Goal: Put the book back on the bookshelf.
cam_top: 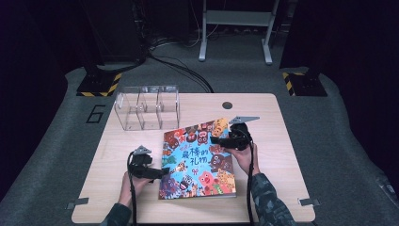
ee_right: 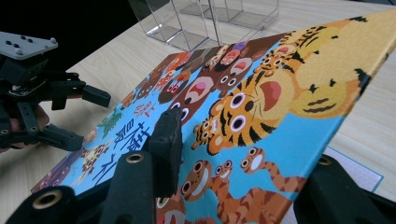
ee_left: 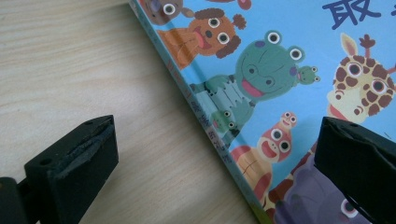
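Note:
A colourful picture book (cam_top: 197,160) with cartoon animals on a blue cover lies on the wooden table (cam_top: 122,197). My right gripper (cam_top: 216,140) is shut on the cover's right edge (ee_right: 261,93) and holds it tilted up, with one jaw on top and the other beneath. A white page (ee_right: 355,170) shows under the raised cover. My left gripper (cam_top: 162,173) stands open at the book's spine (ee_left: 201,112), one jaw over the bare table (ee_left: 70,60) and the other over the cover, gripping nothing. In the right gripper view the left gripper (ee_right: 86,119) shows at the left, jaws apart.
A clear plastic organiser (cam_top: 147,107) with several compartments stands at the table's back left, just beyond the book; it also appears at the top of the right gripper view as a clear organiser (ee_right: 205,18). A round hole (cam_top: 227,105) sits near the table's far edge.

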Demonstrator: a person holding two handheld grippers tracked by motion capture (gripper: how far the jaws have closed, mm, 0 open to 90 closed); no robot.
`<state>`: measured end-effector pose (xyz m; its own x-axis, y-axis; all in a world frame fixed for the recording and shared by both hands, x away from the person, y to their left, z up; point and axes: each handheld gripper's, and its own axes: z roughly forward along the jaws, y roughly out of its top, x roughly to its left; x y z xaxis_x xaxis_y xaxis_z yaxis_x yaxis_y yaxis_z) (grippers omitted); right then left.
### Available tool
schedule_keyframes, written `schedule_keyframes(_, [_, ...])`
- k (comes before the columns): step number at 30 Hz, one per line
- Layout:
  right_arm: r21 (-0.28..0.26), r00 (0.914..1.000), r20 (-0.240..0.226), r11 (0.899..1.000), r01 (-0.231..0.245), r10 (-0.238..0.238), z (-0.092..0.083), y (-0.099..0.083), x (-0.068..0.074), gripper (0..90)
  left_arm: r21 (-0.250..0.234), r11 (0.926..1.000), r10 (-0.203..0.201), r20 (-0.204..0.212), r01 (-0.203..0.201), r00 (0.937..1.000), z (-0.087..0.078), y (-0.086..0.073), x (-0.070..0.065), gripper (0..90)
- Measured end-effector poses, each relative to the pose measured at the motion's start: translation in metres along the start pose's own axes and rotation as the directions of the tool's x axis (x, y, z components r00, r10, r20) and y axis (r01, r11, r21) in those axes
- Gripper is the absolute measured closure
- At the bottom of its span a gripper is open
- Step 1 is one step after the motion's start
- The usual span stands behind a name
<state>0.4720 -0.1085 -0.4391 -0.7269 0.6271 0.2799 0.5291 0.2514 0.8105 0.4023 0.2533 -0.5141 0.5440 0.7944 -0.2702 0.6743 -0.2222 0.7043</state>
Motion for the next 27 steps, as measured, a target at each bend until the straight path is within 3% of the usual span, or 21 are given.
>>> schedule_keyframes(6, [-0.028,0.9996,0.002,0.999,0.027,-0.027,-0.004,-0.002,0.003,55.2,0.002,0.9999,0.012,0.009,-0.012,0.9999,0.003,0.005,-0.005,0.0])
schedule_keyframes(17, [-0.073,0.9986,0.005,0.996,0.053,-0.053,-0.011,-0.006,0.009,55.2,0.007,0.9998,0.020,0.065,-0.021,0.9977,0.005,0.011,-0.010,0.0])
schedule_keyframes(27, [-0.093,0.9973,0.003,0.993,0.073,-0.073,-0.012,-0.008,0.010,55.2,0.002,0.9997,0.025,0.078,-0.026,0.9966,0.007,0.015,-0.013,0.0])
